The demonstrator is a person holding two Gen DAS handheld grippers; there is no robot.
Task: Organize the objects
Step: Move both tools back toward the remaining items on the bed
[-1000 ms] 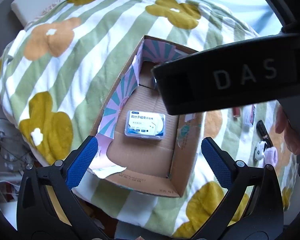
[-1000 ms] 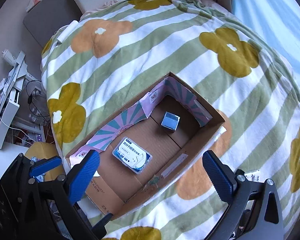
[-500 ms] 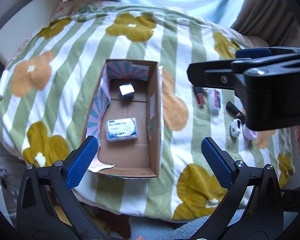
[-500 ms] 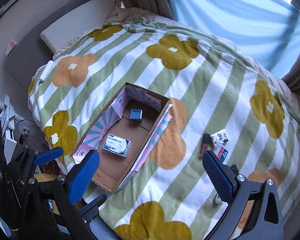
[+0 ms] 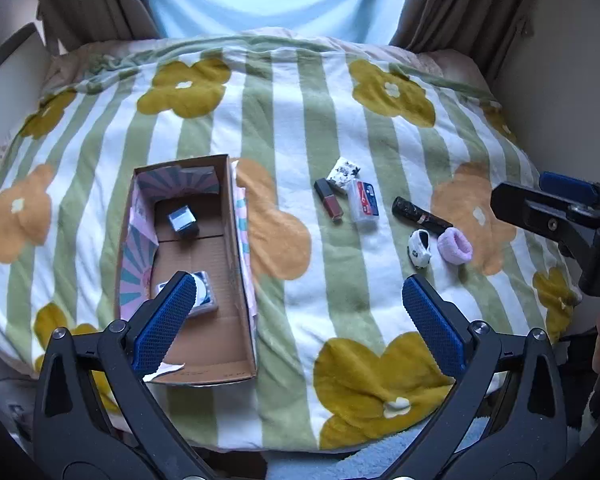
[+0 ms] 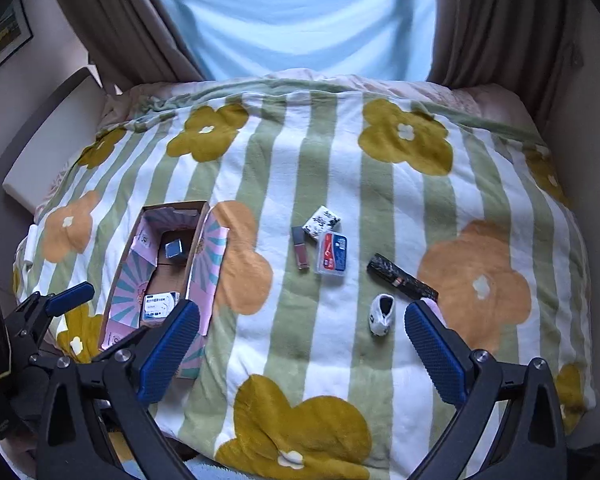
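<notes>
An open cardboard box lies on the flowered blanket at the left. It holds a small blue cube and a white labelled case, partly hidden in the left wrist view. To its right lie a lipstick, a patterned packet, a clear card case, a black tube, a white toy shoe and a pink roll. My left gripper and right gripper are open and empty, high above the bed's near edge.
The blanket covers the whole bed. Curtains hang behind it. A white pillow sits at the far left. The right gripper's body shows at the right edge of the left wrist view.
Both grippers have pulled back and up from the box. The view widened from the box alone to the whole bed, and the loose items to its right came into sight.
</notes>
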